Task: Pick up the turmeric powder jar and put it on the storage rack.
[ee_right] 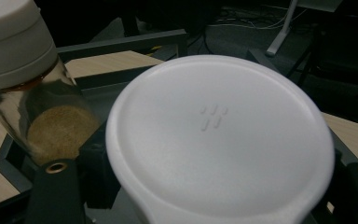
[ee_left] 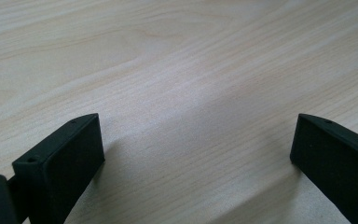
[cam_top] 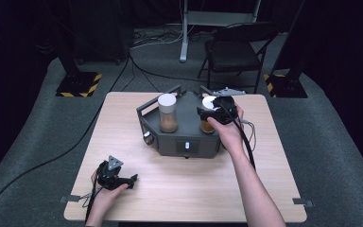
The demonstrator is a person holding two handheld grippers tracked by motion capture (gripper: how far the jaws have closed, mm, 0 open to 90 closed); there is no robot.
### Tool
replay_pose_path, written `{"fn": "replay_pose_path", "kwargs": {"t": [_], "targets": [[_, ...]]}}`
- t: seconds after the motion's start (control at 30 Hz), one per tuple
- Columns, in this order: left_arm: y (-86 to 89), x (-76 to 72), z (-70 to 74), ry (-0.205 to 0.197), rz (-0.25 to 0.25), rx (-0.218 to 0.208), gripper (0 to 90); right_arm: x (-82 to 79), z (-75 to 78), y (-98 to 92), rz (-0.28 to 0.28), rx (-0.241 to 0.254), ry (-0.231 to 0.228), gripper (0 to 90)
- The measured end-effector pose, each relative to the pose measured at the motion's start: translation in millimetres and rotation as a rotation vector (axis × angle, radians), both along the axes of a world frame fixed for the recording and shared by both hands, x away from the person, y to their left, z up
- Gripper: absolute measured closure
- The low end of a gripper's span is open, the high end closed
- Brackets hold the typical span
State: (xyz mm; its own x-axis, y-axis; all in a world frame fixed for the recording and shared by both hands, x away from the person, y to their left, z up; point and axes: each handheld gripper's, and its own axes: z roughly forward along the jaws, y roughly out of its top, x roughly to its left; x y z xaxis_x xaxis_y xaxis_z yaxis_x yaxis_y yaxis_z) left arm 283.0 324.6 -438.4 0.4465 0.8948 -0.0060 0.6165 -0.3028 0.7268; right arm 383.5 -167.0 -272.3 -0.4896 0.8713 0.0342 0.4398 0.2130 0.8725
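We find the right gripper at the white-lidded jar, jaws slightly parted astride it; whether it grips, we cannot tell. A second jar stands left on the grey fixture. The left gripper lies wide open and empty on the bench.

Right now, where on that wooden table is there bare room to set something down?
Bare wood lies along the near edge of the light wooden table, between the left claw and the forearm of the right hand, and beside the dark grey angular stand on its left. The stand top is crowded: two white-lidded glass jars.
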Motion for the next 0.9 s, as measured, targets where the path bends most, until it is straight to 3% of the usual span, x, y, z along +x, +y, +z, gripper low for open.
{"fn": "replay_pose_path", "kwargs": {"t": [0.33, 0.67, 0.9], "targets": [[-0.1, 0.1, 0.0, 0.0, -0.001, 0.0, 2.5, -12.8, 7.0, -4.2, -0.024, 0.019, -0.005, 9.2], [-0.3, 0.0, 0.1, 0.0, 0.0, 0.0, 2.5, -34.2, 10.8, -21.6, -0.022, 0.02, -0.03, 6.6], [-0.9, -0.3, 0.0, 0.0, 0.003, 0.0, 2.5, -45.5, 4.5, -34.8, -0.036, 0.016, -0.033, 6.5]]}}
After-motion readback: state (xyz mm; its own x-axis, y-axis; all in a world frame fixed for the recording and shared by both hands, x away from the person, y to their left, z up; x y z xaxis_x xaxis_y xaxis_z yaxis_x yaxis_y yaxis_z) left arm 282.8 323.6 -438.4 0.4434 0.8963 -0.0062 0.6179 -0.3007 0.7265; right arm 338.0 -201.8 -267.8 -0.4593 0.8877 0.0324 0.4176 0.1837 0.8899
